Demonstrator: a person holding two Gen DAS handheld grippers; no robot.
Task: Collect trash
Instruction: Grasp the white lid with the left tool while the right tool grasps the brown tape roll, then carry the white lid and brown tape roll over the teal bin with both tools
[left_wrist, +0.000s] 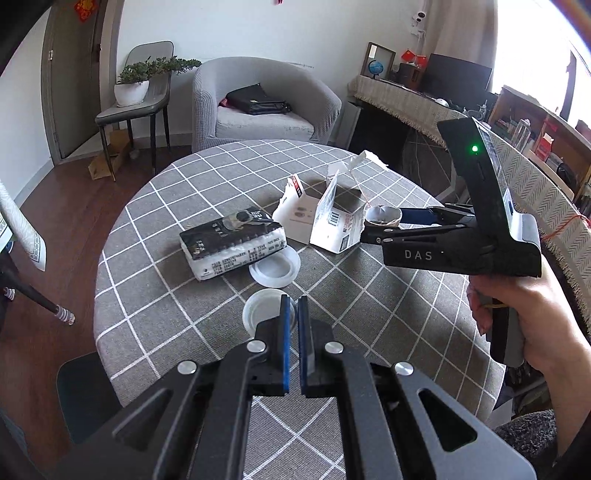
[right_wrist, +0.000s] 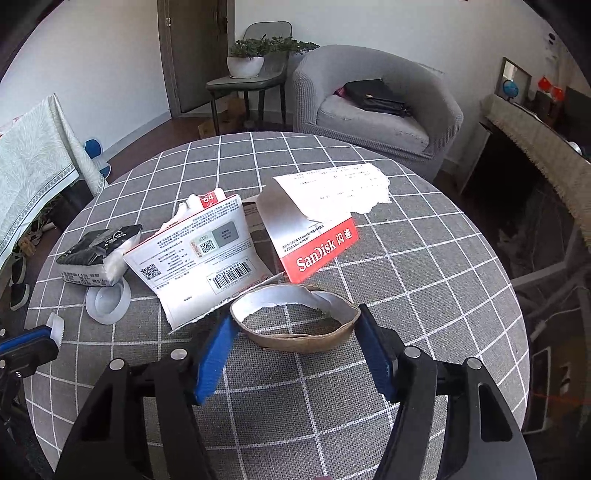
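On the round checked table (left_wrist: 155, 236), my left gripper (left_wrist: 293, 301) is shut on the rim of a white plastic lid (left_wrist: 258, 314); it also shows at the left edge of the right wrist view (right_wrist: 57, 328). A second white lid (left_wrist: 275, 267) lies beside a tissue pack (left_wrist: 232, 242). My right gripper (right_wrist: 295, 321) is closed on a squashed brown cardboard ring (right_wrist: 295, 319), held from both sides; it also shows in the left wrist view (left_wrist: 382, 218). A torn white and red SanDisk box (right_wrist: 314, 221) lies just beyond it, also seen in the left wrist view (left_wrist: 332, 218).
A grey armchair (left_wrist: 258, 103) with a black bag stands behind the table. A chair with a potted plant (left_wrist: 136, 85) is at the back left. A cloth-covered sideboard (left_wrist: 406, 99) runs along the right. A cloth-draped stand (right_wrist: 33, 166) is at the left.
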